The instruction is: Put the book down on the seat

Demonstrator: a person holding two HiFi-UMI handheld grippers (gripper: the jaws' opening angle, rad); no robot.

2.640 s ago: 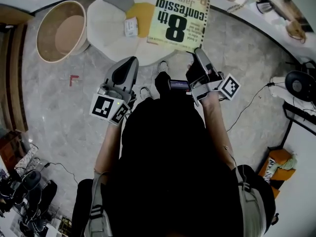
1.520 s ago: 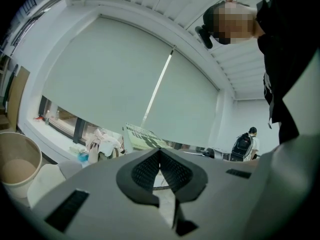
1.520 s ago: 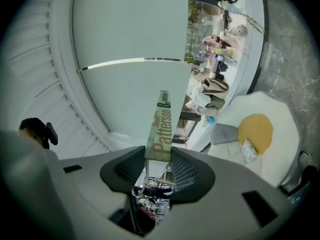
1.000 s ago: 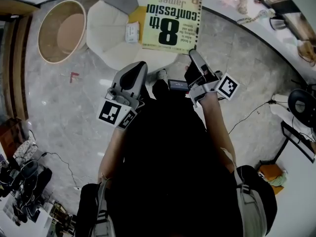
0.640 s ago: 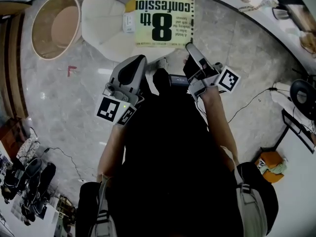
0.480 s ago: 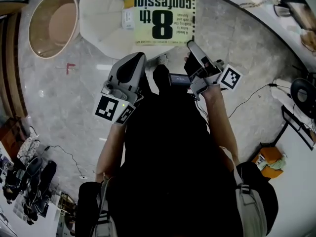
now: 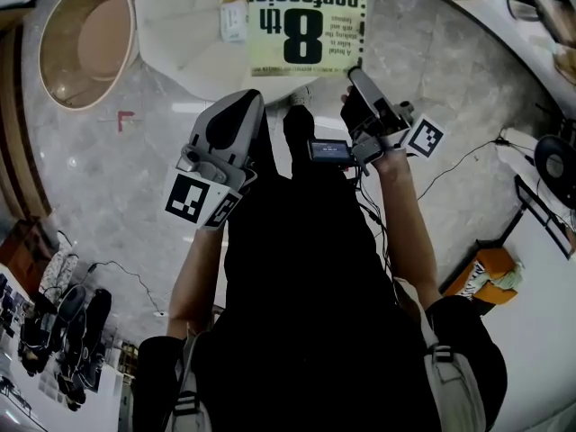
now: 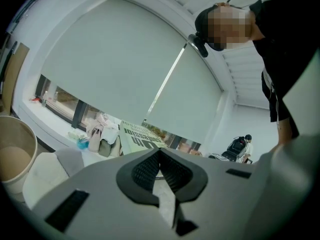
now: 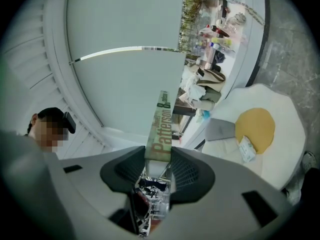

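my right claw (image 9: 159,158) grips the book (image 7: 306,21) by its spine over the seat (image 7: 180,25); left claw (image 8: 160,153) pinched closed, empty.

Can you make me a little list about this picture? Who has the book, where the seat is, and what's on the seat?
book: held flat, cover up, in the air above the seat
holder: right gripper, jaws closed on the book's spine
other hand: left gripper, jaws together, nothing in them
seat: white chair, in front of the person
on the seat: yellow cushion and a small white packet
nearby: round tan tub on the floor beside the seat
task: book not yet put down
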